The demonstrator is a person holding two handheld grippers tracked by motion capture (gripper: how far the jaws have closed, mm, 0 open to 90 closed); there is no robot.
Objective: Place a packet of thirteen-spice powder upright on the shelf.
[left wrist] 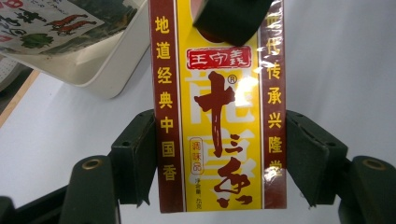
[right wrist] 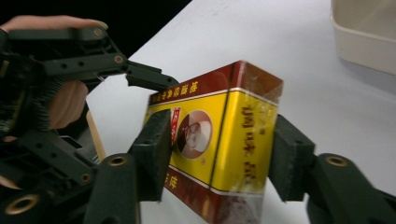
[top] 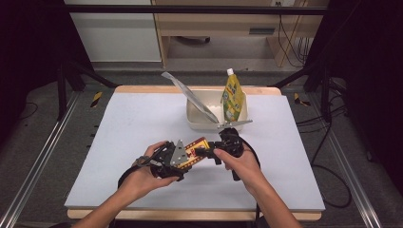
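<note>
A yellow and dark red box [top: 198,145] with Chinese print hangs just above the white table [top: 142,123], between my two grippers. My left gripper [top: 189,156] is shut on it: in the left gripper view both pads press the long edges of the box [left wrist: 217,116], centred on the left gripper [left wrist: 217,158]. My right gripper [top: 205,151] comes in from the opposite end. In the right gripper view its pads sit against two sides of the box [right wrist: 219,135] at the right gripper [right wrist: 222,158]. A black jaw of the left gripper [right wrist: 149,77] touches the box's far end there.
A cream tub [top: 196,124] stands behind the hands. In it are a yellow spouted pouch [top: 234,97] and a silver packet [top: 190,95] leaning out to the left. The tub's corner [left wrist: 107,70] lies close by in the left gripper view.
</note>
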